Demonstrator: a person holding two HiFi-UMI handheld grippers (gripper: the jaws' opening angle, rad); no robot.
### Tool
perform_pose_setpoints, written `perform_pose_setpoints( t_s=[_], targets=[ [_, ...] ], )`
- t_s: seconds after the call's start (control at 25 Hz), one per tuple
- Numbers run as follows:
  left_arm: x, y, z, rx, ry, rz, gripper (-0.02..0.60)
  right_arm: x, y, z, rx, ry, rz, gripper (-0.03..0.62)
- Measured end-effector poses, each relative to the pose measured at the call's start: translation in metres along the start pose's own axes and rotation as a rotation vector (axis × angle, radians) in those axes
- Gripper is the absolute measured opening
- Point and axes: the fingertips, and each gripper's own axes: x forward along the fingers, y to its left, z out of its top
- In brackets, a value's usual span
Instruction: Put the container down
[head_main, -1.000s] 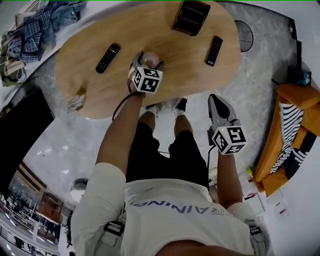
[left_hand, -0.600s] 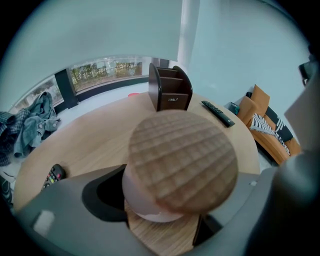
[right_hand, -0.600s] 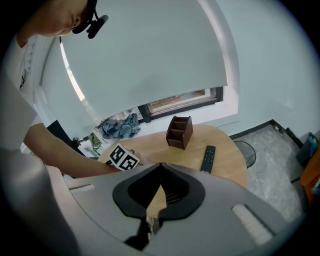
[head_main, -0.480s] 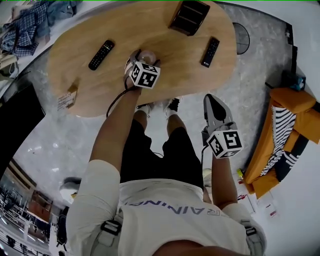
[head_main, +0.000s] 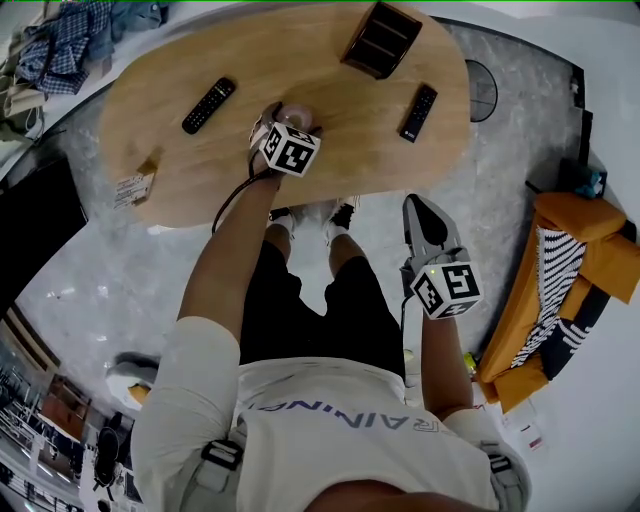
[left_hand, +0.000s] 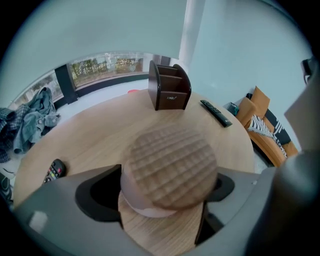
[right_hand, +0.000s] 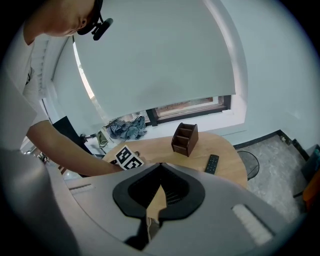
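A round pale container with a ribbed wooden lid (left_hand: 170, 167) stands near the middle of an oval light-wood table (head_main: 300, 60). The left gripper (left_hand: 161, 192) has its jaws on either side of it; they have just been opening wide. The right gripper (right_hand: 159, 167), jaws closed and empty, hangs off the table's near edge.

- An off-white short-sleeved T-shirt (head_main: 330, 440) carries grey block lettering across the chest.
- Grey shoulder straps with black plastic buckles (head_main: 228, 456) lie over both shoulders.
- Loose black shorts (head_main: 325, 310) reach the knees.
- The white trainers with black trim (head_main: 318, 214) have low tops.
- A black head-mounted camera rig (right_hand: 97, 24) sits at the head.
- The grey moulded left gripper (head_main: 284, 113) has black jaw linings, a white cube with black square markers (head_main: 291, 150) and a thin black cable (head_main: 232, 207).
- The grey moulded right gripper (head_main: 417, 204) tapers to a point and bears a matching white marker cube (head_main: 447, 290), with a black lead (head_main: 404, 322) hanging below.
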Motion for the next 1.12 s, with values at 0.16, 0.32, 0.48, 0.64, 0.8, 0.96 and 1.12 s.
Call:
perform_pose_setpoints(
  t_s=[0.16,0.32,0.48,0.64,0.8,0.96,1.12],
  targets=[
    [-0.026,-0.005,0.010,-0.001,-0.030,0.000,0.454,-0.008,0.005,0.008,-0.031,-0.008,0.038,0.015],
    [-0.068,-0.007,0.023,-0.033,-0.095,0.009,0.454,-0.012,0.012,0.024,-0.052,-0.043,0.091,0.015],
    [-0.128,-0.011,0.038,-0.085,-0.183,0.026,0.453,-0.019,0.031,0.054,-0.092,-0.093,0.165,0.015],
    [-0.216,-0.016,0.060,-0.125,-0.348,0.088,0.379,-0.034,0.052,0.091,-0.134,-0.142,0.229,0.015],
    [-0.312,-0.025,0.080,-0.179,-0.472,0.145,0.318,-0.052,0.075,0.123,-0.195,-0.168,0.281,0.015],
    [-0.407,-0.030,0.096,-0.231,-0.583,0.205,0.264,-0.068,0.106,0.162,-0.257,-0.203,0.327,0.015],
    [-0.491,-0.034,0.097,-0.267,-0.682,0.260,0.201,-0.086,0.143,0.200,-0.305,-0.261,0.373,0.015]
  ],
)
